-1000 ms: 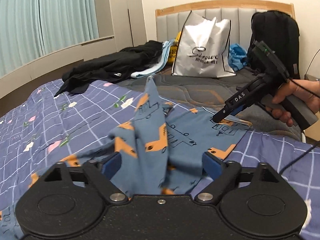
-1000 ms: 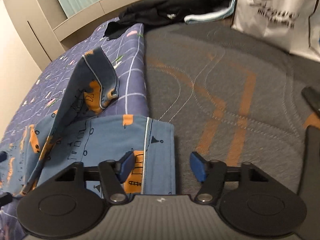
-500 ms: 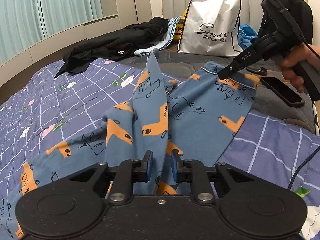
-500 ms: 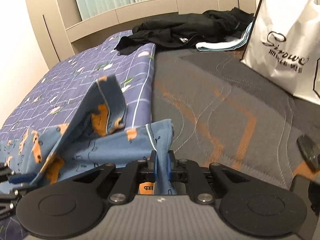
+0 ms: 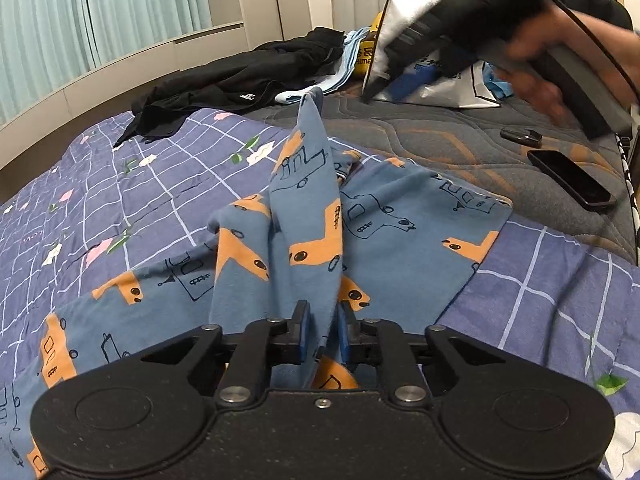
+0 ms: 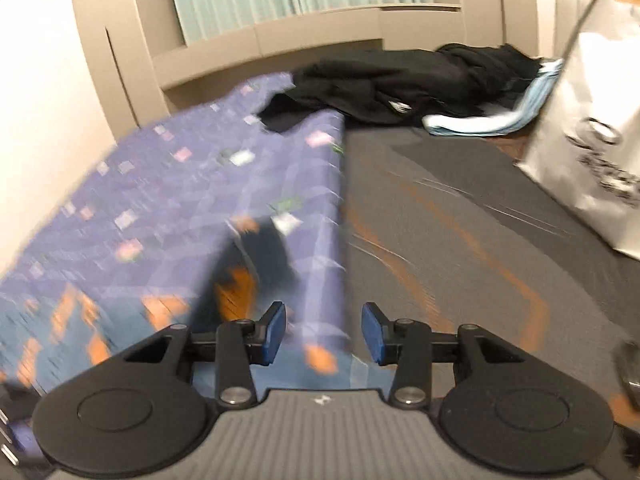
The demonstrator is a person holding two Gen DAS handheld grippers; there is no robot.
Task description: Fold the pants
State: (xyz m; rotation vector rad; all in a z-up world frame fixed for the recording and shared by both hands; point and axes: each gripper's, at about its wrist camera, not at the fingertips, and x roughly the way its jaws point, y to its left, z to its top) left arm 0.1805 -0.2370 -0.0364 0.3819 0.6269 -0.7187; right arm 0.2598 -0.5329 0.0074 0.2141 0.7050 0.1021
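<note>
Pants [image 5: 320,240], blue with orange trucks, lie rumpled across the purple checked bedspread [image 5: 140,184] in the middle of the frame, one fold standing up in a ridge. Left tool [image 5: 323,330] is closing on that ridge, pads pinching the cloth. Right tool [image 6: 324,334] is opening, pads spread, nothing between them. Folding looks barely begun: no neat fold yet, legs to be laid together. Left view shows the phone [image 5: 572,180] at centre right and the hand [image 5: 560,48] at upper right; the blurred right view shows instead the black clothing [image 6: 400,80] at upper centre, clear.
</note>
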